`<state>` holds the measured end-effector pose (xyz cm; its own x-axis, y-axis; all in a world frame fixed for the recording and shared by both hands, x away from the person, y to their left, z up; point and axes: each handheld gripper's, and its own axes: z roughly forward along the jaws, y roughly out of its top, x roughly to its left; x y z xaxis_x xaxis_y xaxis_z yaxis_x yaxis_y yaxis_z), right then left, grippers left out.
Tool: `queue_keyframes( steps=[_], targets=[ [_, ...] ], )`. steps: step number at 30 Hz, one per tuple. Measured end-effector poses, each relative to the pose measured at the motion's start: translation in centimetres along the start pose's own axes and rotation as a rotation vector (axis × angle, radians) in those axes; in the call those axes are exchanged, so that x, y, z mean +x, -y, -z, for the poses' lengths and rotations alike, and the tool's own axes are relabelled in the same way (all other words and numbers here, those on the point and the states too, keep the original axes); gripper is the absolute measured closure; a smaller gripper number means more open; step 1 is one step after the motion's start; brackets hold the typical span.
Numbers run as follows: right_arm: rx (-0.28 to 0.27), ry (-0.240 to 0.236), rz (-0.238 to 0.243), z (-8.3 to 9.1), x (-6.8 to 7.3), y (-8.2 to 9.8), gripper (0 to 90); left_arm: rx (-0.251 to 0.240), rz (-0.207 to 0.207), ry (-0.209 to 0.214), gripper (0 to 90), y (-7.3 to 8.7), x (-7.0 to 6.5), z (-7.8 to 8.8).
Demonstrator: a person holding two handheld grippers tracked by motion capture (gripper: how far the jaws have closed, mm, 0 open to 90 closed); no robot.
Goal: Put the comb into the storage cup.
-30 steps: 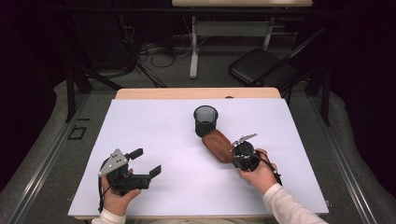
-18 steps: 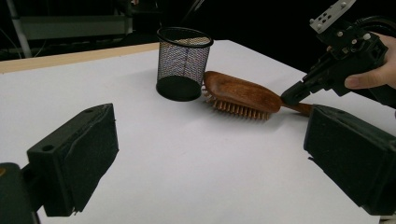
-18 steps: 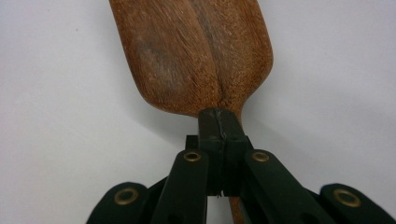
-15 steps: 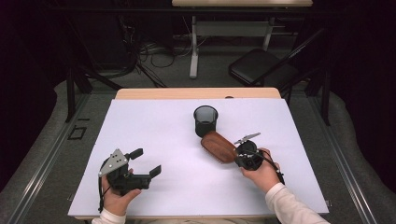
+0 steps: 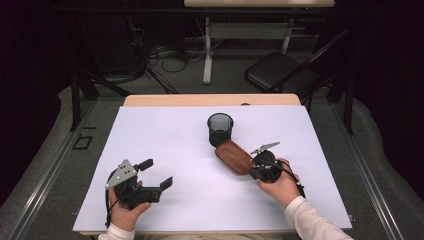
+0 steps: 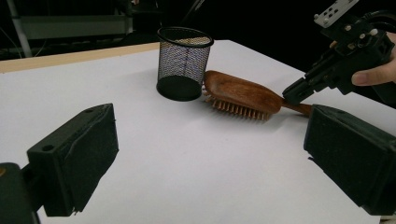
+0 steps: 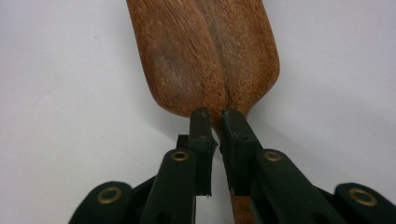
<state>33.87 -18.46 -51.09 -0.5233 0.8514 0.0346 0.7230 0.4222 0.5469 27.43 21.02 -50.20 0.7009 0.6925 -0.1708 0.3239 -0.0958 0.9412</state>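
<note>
Brush: an oval hairbrush of reddish-brown wood [image 5: 234, 156] with a smooth, rounded back and visible grain; a seam or ridge runs down the middle of the back in your right gripper view.
Bristles: a row of short, pale brown pins [image 6: 238, 109] under the head, facing down onto the white worktop [image 5: 165, 140].
Handle: the head narrows to a slim wooden handle [image 6: 299, 108] that points toward your right hand.
Brush position: it lies right of centre on the worktop, diagonal in the high view, its far end touching or just beside the foot of the black wire-mesh cup [image 5: 220, 129].
Cup: it stands upright, open end up, and you can see through the mesh.
Right gripper: your right gripper [image 5: 254, 167] sits at the handle end of the brush. Its jaws stand nearly closed with the thin handle between them, and they have just been opening a little. A narrow gap shows between the pads at their tips, and you cannot tell for sure whether they still press on the wood.
Left gripper: your left gripper [image 5: 157, 175] rests low over the near left part of the worktop, its jaws spread wide with nothing between them, well apart from brush and cup.
Left gripper's aim: it faces across the worktop toward the cup and the brush.
</note>
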Motion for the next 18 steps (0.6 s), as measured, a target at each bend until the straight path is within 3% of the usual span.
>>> queue_keyframes(
  steps=[8, 18],
  targets=[
    [-0.032, -0.016, 0.015, 0.54, 0.01, -0.22, 69.4, -0.001, 0.001, 0.0, 3.0, 0.0, 0.0, 0.01],
    [-0.081, -0.008, 0.096, 0.96, 0.08, -0.39, 53.8, 0.002, 0.001, 0.002, 3.0, 0.0, -0.01, -0.02]
  ],
)
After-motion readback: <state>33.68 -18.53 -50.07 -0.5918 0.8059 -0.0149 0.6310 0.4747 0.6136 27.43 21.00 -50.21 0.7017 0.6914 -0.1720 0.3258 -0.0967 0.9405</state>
